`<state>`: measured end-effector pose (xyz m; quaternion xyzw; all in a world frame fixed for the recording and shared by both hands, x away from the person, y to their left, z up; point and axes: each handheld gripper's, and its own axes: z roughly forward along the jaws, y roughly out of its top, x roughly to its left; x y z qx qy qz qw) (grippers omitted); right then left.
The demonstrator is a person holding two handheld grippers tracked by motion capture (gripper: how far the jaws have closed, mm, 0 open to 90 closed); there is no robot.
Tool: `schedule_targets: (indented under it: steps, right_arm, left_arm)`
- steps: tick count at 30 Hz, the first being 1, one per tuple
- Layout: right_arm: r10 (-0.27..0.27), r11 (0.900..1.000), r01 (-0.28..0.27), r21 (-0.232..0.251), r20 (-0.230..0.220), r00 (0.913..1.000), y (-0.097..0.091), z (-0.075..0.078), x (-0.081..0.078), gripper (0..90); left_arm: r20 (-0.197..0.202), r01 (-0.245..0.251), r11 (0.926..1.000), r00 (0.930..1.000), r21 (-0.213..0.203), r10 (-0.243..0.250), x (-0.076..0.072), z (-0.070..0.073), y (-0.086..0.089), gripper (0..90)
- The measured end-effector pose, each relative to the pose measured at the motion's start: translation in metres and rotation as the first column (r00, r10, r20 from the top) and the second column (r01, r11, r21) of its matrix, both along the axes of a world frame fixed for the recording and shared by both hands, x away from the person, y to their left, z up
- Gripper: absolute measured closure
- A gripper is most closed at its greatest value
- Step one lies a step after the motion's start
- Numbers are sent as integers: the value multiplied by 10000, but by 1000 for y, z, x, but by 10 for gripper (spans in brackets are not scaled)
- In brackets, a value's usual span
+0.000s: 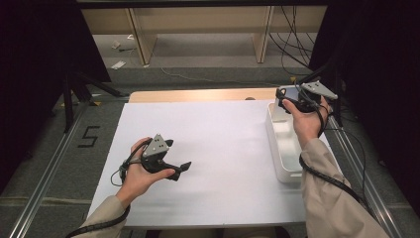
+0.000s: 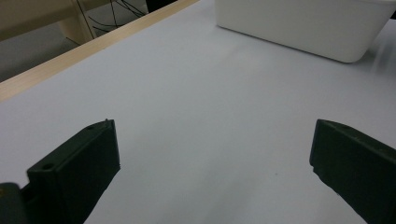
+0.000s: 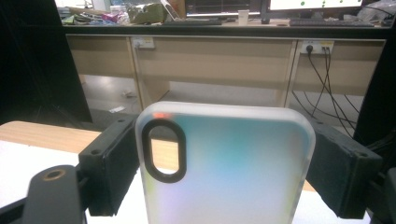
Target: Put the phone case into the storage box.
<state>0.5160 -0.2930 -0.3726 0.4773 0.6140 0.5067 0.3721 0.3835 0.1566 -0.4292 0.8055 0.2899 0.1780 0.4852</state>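
A frosted translucent phone case with an oval camera cut-out stands upright between the black jaws of my right gripper, which press on its two side edges. In the high view my right gripper holds the case above the far end of a white bin at the table's right side. My left gripper rests low over the white table sheet at the near left. Its jaws stand wide apart with nothing between them, as the left gripper view confirms.
The white bin lies ahead of the left gripper. A wooden table edge runs along the far side. Beyond it are floor, desk legs and hanging cables. A metal rail runs along the left.
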Motion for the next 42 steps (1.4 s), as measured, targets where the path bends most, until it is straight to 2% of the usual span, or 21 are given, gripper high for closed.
schedule_targets:
  steps: [30, 42]
  right_arm:
    - [-264, 9996, 259, -139, -390, 9989, -1, -10, 15, 185]
    - [-329, 9992, 319, -228, -471, 9983, -1, -9, 20, 186]
  left_arm:
    - [-32, 41, 10000, 10000, -21, -42, 0, -1, 0, 10]
    - [-12, 37, 10000, 10000, -1, -37, 0, 0, -1, 10]
